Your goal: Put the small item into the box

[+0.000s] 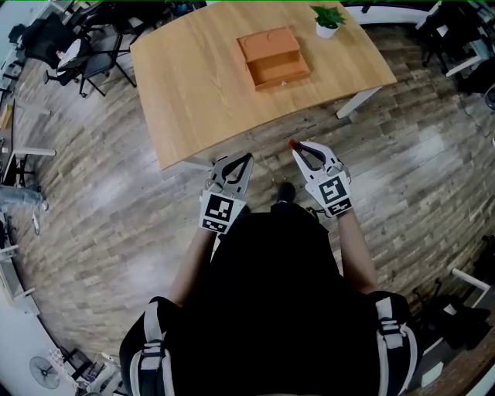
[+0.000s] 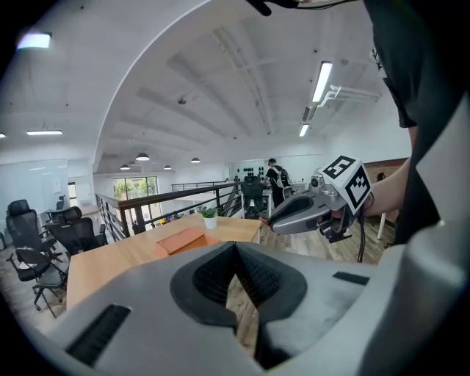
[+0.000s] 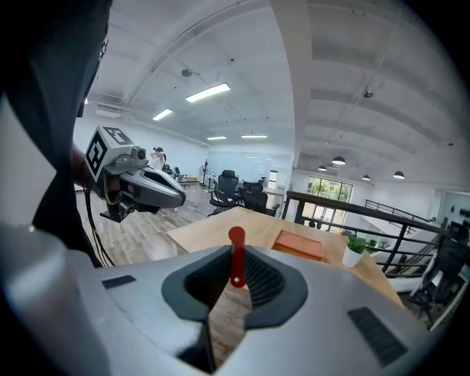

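Wood-topped table (image 1: 193,85) stands just ahead, and short of its near edge the small red item (image 3: 236,257) sticks up from the right gripper (image 3: 233,283), whose jaws pinch only its lower end. With so thin a hold it could twist or slip out during the long reach to the orange box (image 1: 272,58), which sits across the table toward the far right corner, near a potted plant (image 1: 328,20). The left gripper (image 1: 249,157) hangs just beside, jaws together on nothing. Plank floor (image 1: 100,209) lies underfoot, with office chairs (image 1: 85,54) off to the left.
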### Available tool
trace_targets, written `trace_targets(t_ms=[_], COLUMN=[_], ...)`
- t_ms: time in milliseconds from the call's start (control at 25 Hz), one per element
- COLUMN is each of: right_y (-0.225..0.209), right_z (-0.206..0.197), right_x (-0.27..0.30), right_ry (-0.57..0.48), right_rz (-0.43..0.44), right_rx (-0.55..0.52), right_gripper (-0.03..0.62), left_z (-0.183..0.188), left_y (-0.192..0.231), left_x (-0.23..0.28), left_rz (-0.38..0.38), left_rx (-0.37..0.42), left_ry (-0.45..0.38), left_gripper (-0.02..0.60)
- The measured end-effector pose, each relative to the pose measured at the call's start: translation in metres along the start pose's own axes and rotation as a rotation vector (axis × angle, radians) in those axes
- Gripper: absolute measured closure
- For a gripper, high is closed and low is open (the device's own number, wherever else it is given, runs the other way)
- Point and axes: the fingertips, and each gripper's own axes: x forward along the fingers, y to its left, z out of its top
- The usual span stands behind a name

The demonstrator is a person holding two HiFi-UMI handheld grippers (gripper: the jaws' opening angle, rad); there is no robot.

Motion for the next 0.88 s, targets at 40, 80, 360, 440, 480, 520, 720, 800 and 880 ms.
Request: trace_targets(t_ms=[40, 80, 360, 440, 480, 520, 720, 800, 880], right_y=[-0.005, -0.009, -0.038, -0.043, -0.046, -0.049, -0.067, -0.071, -0.073], right_z=[0.001, 0.001, -0.015, -0.019, -0.021, -0.022, -0.033, -0.035, -0.037], right_x=[0.000, 0.000, -0.010, -0.011, -0.012, -0.014, -0.018, -0.018, -0.018], right_ry=[-0.003, -0.007, -0.009, -0.011, -0.013, -0.015, -0.015, -0.019, -0.020], right_rz=[0.008, 0.014, 0.038, 0.047, 0.051, 0.053, 0.065, 0.071, 0.075], right_rx=[-0.007, -0.012, -0.019, -0.020, -0.020, -0.020, -0.021, -0.022, -0.023], right_gripper=[0.526, 0.526, 0.526, 0.526, 0.526, 0.526, 0.526, 0.526, 0.526], left_z=[0.001, 0.002, 0.009, 0.009, 0.009, 0.010, 0.021, 0.023, 0.023], left_y=[-0.001, -0.002, -0.020, -0.023, -0.025, -0.027, -0.039, -0.040, -0.041], left_x=[0.004, 0.008, 0.032, 0.038, 0.041, 0.045, 0.064, 0.068, 0.069], left_rz=[0.009, 0.016, 0.046, 0.053, 0.055, 0.057, 0.055, 0.061, 0.066], left_rx=[-0.005, -0.008, -0.016, -0.017, -0.016, -0.014, 0.004, 0.008, 0.005], left_ry=[0.002, 0.004, 0.017, 0.024, 0.028, 0.030, 0.032, 0.035, 0.039], left_gripper=[0.560, 0.560, 0.560, 0.560, 0.560, 0.560, 0.560, 0.560, 0.560])
